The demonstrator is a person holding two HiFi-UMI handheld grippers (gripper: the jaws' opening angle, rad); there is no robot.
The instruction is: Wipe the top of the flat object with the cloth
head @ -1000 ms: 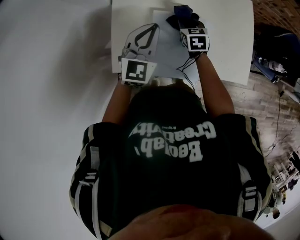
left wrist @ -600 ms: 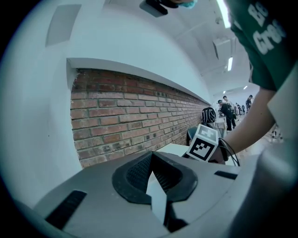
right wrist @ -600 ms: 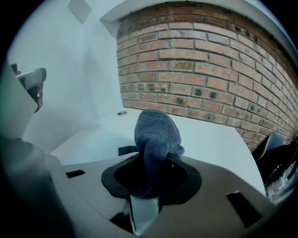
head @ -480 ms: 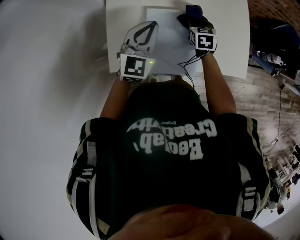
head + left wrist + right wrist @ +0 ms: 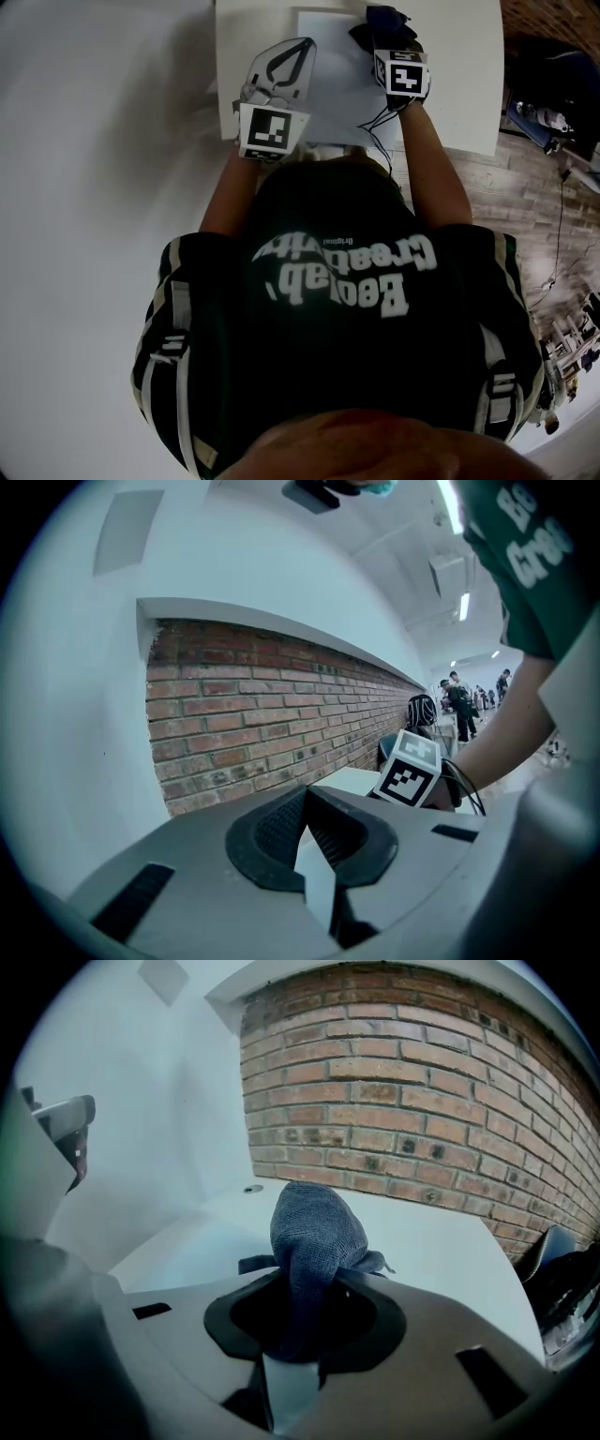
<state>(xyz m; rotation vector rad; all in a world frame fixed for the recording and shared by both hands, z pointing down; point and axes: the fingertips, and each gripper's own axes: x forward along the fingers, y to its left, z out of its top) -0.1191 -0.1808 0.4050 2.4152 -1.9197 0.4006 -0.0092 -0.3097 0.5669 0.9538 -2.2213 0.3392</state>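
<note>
The right gripper (image 5: 302, 1312) clamps the cloth (image 5: 317, 1227) over the board (image 5: 328, 56). The left gripper (image 5: 307, 803) is closed and empty. Wiping seems under way, and the next move is a sweep across.

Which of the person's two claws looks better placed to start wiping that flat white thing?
The right claw: it is shut on the dark cloth, at the far corner of the flat white sheet. The left claw is shut on nothing, so it could probably only steady the sheet.

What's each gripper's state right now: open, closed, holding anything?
Left gripper: closed, nothing between its jaws.
Right gripper: closed on the dark grey-blue cloth.
</note>
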